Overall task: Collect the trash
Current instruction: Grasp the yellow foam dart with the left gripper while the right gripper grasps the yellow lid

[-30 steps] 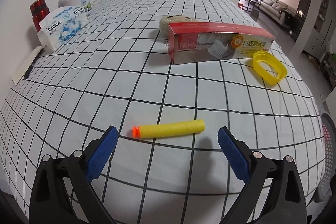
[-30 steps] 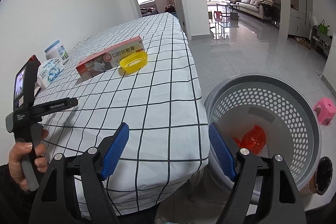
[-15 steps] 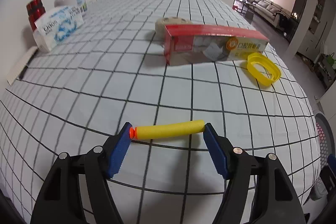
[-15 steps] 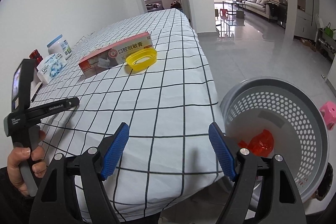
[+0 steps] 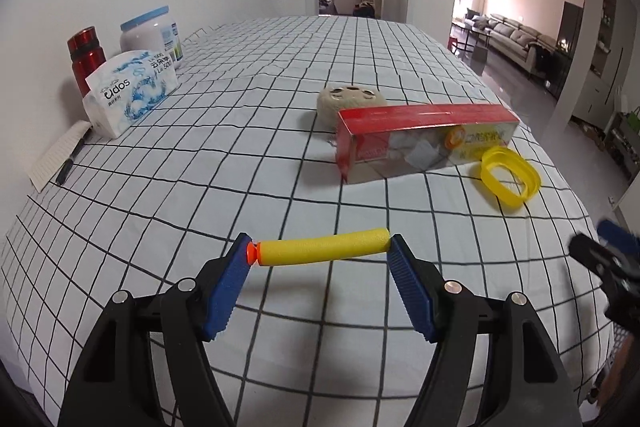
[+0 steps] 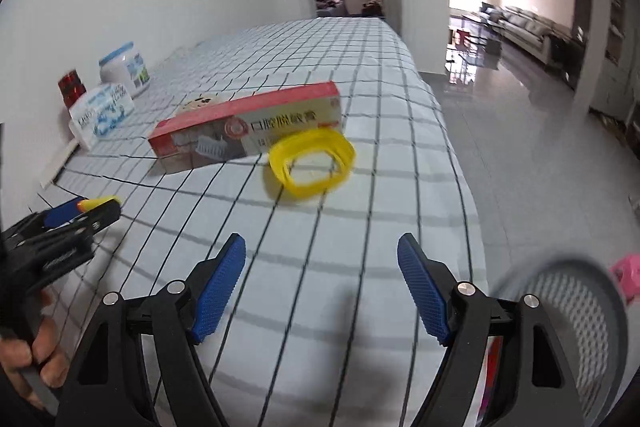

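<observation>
My left gripper (image 5: 320,250) is shut on a yellow foam dart (image 5: 324,246) with an orange tip, gripped end to end and lifted just off the checked tablecloth. In the right wrist view the left gripper (image 6: 86,207) shows at the left edge with the dart (image 6: 98,202) in it. My right gripper (image 6: 321,259) hangs over the table's near right part, its jaws opening with nothing between them. Beyond it lie a yellow plastic ring (image 6: 312,163) and a red toothpaste box (image 6: 248,127). The same ring (image 5: 510,177) and box (image 5: 424,141) appear in the left wrist view.
A grey perforated basket (image 6: 576,311) stands on the floor right of the table edge, a pink stool (image 6: 626,273) beyond it. A beige round object (image 5: 352,101) sits behind the box. Tissue pack (image 5: 130,91), white jar (image 5: 152,35), red flask (image 5: 86,57) and notepad with pen (image 5: 60,159) line the wall side.
The left jaws closed onto the dart's two ends and raised it slightly. The right gripper swung left from over the basket to above the table, towards the ring, and widened.
</observation>
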Motion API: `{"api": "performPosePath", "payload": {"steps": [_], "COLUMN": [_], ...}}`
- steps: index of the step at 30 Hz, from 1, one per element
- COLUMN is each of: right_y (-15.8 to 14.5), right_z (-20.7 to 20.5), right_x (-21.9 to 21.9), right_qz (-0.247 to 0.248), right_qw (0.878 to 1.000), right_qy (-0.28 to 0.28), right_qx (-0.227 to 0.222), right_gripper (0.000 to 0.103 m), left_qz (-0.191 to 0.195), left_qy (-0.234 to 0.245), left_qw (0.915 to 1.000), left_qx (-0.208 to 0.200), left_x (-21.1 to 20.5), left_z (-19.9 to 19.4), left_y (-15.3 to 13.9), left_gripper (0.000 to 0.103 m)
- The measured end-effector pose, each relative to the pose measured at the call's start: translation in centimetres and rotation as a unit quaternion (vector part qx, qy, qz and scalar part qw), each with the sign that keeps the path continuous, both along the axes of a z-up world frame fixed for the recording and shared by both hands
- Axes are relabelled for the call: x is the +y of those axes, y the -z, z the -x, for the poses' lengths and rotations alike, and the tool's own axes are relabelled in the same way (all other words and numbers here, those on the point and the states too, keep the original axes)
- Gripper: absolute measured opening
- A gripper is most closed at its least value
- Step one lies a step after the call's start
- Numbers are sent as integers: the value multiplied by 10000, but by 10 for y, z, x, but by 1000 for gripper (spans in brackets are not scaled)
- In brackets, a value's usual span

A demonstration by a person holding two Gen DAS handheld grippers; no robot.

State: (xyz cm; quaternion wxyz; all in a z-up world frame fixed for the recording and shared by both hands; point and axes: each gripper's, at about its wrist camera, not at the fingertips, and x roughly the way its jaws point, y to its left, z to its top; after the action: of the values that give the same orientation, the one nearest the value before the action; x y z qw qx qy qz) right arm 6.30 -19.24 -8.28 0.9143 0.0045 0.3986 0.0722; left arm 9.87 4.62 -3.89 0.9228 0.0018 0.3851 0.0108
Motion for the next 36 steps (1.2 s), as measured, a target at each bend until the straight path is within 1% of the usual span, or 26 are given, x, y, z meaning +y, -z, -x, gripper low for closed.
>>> {"api": "performPosePath", "payload": {"steps": [4, 6, 13, 15, 19, 24, 27, 33, 35, 36], "right_y": [0, 2, 15, 21, 27, 34, 37, 38, 37, 36], "right_z": [-31, -46, -82, -89, -100, -110, -113, -113, -110, -109], "right_x": [7, 10, 11, 10, 11, 19, 25, 26, 26, 26], "right_qz": [292, 403, 327, 214, 107, 212, 337, 416, 436, 423], "right_qw": [9993, 9986, 9968, 9958, 9952, 9941, 9938, 9942, 9946, 9946], "right_qy": [-230, -290, -443, -494, -467, -505, -519, -505, -483, -483], "right_qx": [81, 177, 571, 738, 851, 933, 926, 848, 813, 815], "right_gripper": [85, 85, 85, 85, 85, 85, 85, 84, 74, 72], "left_qz": [24, 39, 104, 128, 195, 270, 291, 315, 328, 328], "left_qy": [-21, -12, 34, 39, 80, 70, 64, 55, 51, 49], "left_qw": [10000, 10000, 9999, 9999, 9998, 9996, 9996, 9995, 9994, 9994], "left_qx": [-14, -20, -31, -42, -17, 22, 31, 12, 25, 24], "left_x": [4, 5, 5, 6, 6, 8, 9, 10, 10, 10], "left_z": [-5, -5, -6, -5, -6, -7, -7, -7, -7, -7], "left_y": [2, 3, 7, 7, 7, 9, 9, 9, 9, 9], "left_gripper": [68, 68, 68, 68, 68, 68, 68, 68, 68, 68]}}
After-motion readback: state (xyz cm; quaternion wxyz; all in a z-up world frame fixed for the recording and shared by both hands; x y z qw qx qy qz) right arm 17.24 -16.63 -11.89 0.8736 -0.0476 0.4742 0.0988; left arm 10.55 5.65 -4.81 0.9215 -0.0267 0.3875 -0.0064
